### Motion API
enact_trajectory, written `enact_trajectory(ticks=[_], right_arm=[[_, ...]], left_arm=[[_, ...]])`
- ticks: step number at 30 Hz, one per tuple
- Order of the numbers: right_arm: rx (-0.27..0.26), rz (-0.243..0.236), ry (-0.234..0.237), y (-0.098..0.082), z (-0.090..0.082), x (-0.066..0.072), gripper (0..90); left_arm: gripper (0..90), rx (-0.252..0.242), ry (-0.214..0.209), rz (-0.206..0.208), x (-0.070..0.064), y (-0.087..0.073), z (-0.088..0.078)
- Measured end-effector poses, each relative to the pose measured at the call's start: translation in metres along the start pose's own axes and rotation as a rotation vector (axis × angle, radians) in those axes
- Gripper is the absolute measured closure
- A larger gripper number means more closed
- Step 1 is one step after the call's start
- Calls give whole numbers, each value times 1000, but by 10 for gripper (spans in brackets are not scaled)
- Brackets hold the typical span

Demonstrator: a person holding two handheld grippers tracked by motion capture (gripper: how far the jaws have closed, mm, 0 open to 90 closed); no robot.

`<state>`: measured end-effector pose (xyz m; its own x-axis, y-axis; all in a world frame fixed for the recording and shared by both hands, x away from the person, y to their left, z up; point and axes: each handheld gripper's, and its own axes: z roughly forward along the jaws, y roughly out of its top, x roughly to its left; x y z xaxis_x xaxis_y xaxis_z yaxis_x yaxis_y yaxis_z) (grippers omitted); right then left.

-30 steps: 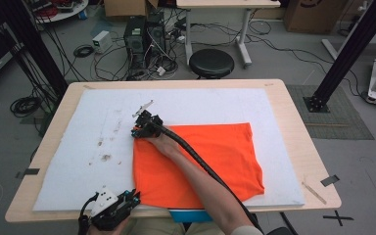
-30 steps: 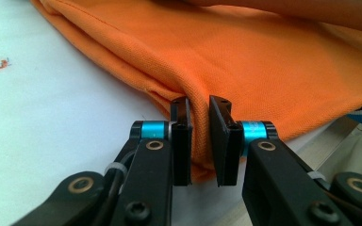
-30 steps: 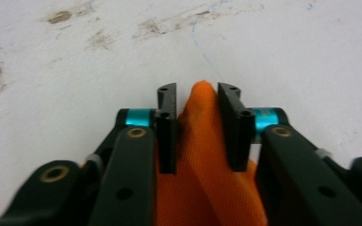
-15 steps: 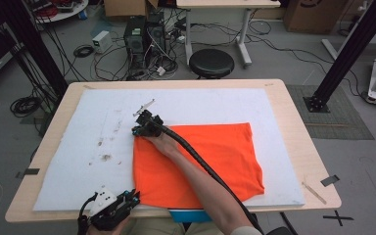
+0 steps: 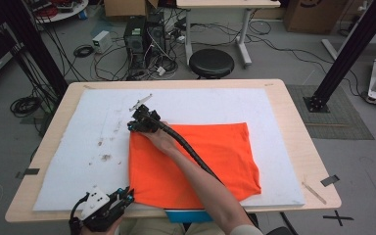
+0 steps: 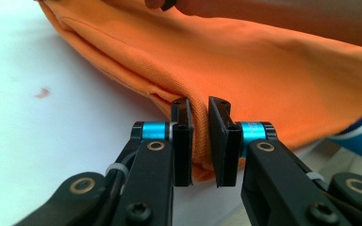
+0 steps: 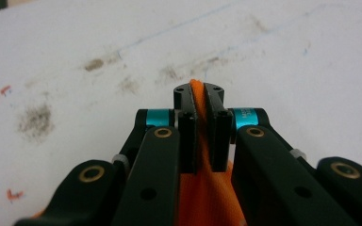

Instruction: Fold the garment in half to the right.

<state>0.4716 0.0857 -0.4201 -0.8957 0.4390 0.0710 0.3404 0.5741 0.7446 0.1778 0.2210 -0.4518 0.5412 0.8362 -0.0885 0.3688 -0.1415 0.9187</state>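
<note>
Lab: computer tower [image 5: 139, 44], floor cables [image 5: 103, 63], black rig frames [image 5: 352, 44].

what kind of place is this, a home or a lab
Most likely a lab or workshop set up for recording. A computer tower sits amid loose cables on the floor, black metal frame posts flank the table, and a white mat covers it.

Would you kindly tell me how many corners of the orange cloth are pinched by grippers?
2. The left gripper pinches the near left corner of the orange cloth; the right gripper pinches the far left corner. Both right-hand corners lie free on the white mat.
</note>
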Motion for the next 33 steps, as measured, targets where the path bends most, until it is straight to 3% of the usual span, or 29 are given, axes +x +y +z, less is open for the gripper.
enact_trajectory(ticks=[3,7,10,17,22,33], right_arm=[[-22,6,9,9,-1,3,863],[-40,-4,23,21,-5,6,863],[-31,-16,26,21,-6,6,863],[-27,35,50,8,-9,-5,861],[-35,47,43,2,-21,-11,862],[-40,63,10,-18,-55,-29,871]], left_arm=[[802,-21,31,0,6,4,-9],[802,-31,29,-8,8,6,-15],[802,-37,9,-23,7,7,-14],[801,-23,-57,-39,3,13,-4],[801,-26,-104,-54,-2,18,2],[802,0,-184,-14,-18,33,21]])
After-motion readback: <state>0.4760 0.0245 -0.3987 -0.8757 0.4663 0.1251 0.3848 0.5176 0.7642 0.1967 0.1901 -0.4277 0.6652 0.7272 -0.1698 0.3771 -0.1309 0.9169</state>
